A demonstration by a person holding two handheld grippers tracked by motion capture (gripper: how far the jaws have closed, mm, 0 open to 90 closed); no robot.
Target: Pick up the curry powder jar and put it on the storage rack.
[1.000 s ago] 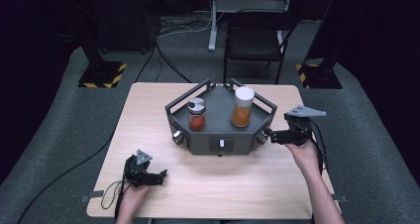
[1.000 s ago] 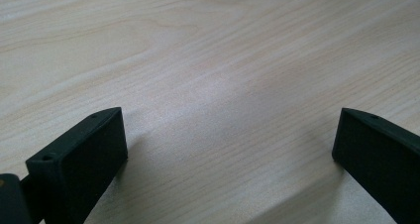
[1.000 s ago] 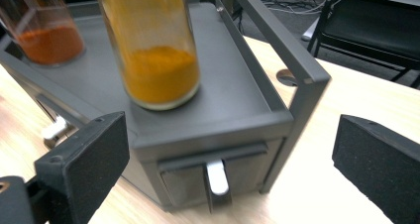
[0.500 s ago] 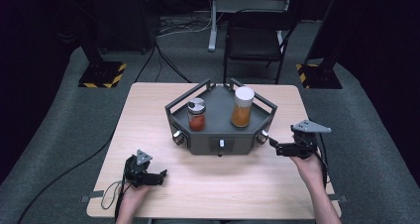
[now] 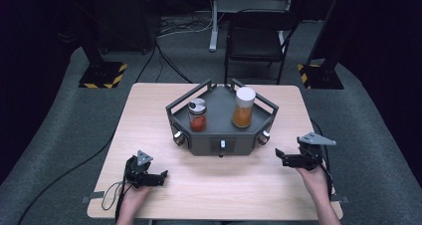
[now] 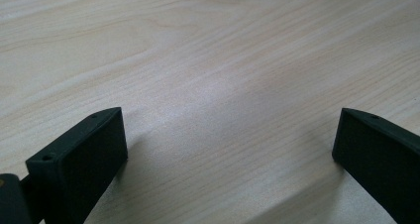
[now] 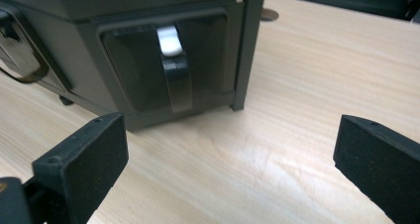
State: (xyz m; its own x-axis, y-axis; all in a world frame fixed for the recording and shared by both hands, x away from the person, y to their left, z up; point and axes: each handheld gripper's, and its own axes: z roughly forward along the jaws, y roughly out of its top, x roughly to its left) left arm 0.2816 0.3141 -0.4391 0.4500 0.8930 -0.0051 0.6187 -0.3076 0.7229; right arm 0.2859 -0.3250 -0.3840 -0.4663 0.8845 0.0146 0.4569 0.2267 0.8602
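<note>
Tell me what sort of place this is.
Probably a lab or studio set up for recording handling demonstrations. A lone wooden table stands on grey carpet amid dark surroundings, stands with hazard-striped bases flank it, cables run across the floor, and a dark tray holds two jars.

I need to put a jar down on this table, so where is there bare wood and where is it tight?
Bare wood lies along the near edge between the left gripper and right gripper, and on the table left of the dark rack. The rack holds the red jar and orange jar; the strips behind it and on its right are narrower.
</note>
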